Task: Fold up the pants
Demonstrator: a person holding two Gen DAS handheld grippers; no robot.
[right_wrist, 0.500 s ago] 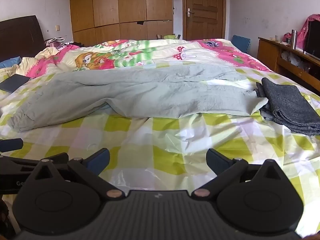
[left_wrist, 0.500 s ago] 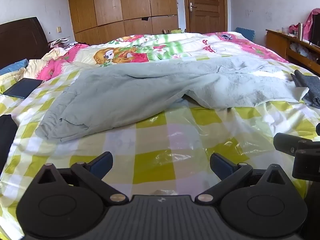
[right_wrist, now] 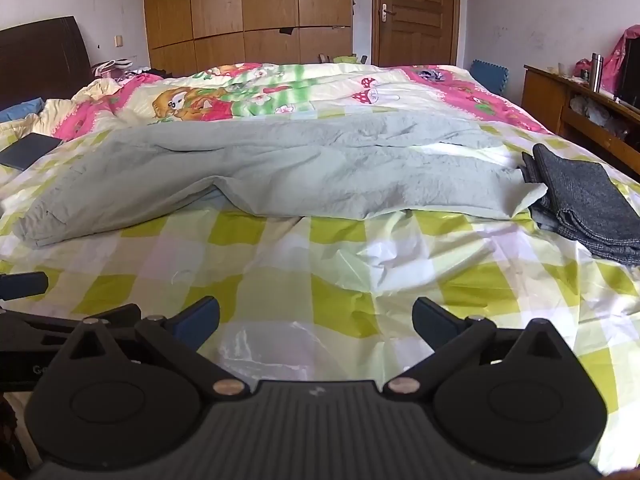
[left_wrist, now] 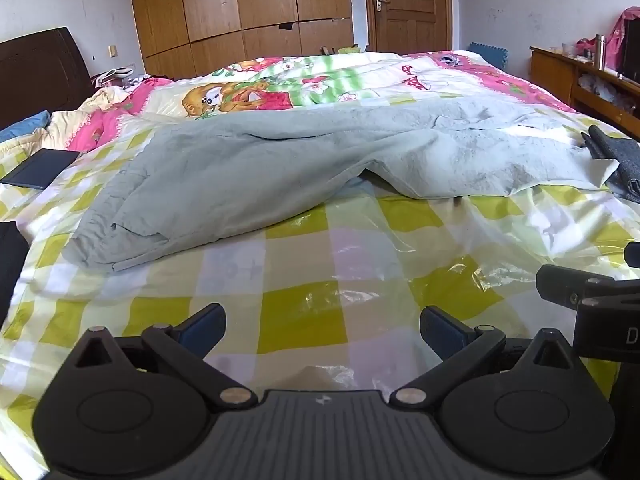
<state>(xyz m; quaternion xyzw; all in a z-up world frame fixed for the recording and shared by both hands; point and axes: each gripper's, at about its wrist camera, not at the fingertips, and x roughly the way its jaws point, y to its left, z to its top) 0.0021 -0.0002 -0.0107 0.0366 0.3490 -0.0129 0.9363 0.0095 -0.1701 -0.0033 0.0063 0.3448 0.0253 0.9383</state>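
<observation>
- Left gripper (left_wrist: 322, 330): fingers spread wide, gripping nothing, hovering over the checked sheet (left_wrist: 296, 280).
- Right gripper (right_wrist: 316, 322): fingers likewise wide apart and bare.
- Grey pants (right_wrist: 280, 172): spread crosswise on the bed (rumpled, legs apart), well ahead of both grippers.
- Folded dark garment (right_wrist: 580, 196): touching the pants' right end.
</observation>
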